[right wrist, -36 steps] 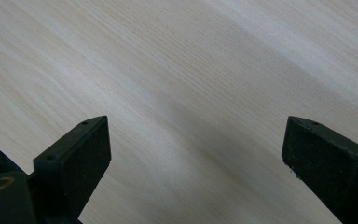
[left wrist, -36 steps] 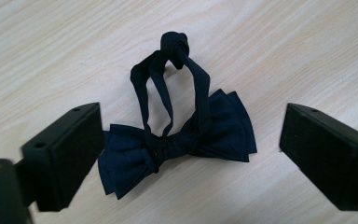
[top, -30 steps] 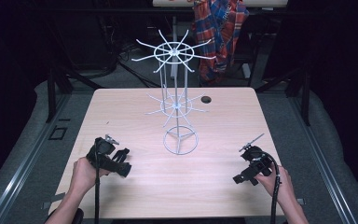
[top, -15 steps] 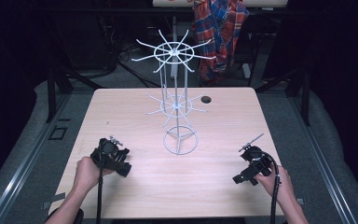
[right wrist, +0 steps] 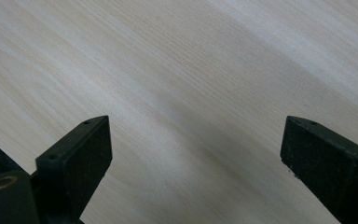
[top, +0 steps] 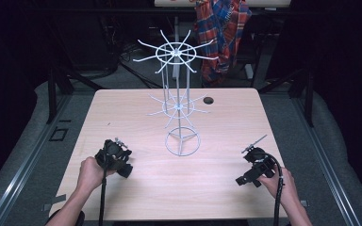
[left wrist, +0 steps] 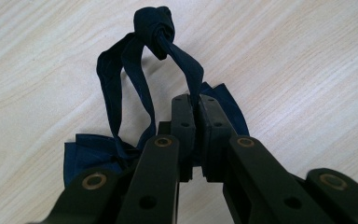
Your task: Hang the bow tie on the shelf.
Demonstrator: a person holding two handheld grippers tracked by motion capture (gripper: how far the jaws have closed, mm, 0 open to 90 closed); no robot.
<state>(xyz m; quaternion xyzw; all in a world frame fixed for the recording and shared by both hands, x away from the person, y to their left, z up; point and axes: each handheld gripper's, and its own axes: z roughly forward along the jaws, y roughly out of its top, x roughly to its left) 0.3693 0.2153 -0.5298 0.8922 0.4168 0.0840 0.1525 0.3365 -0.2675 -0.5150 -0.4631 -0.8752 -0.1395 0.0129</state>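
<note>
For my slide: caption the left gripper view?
Left gripper shut on a knotted navy fabric strap above the wooden table.

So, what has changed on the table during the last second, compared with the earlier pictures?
The left gripper moved a little to the right and toward the person. Its jaws are shut on a strap of the dark blue cloth; when it took hold cannot be told. The right gripper stayed in place, jaws open over bare table. The white wire rack and the small black object behind it did not move.
</note>
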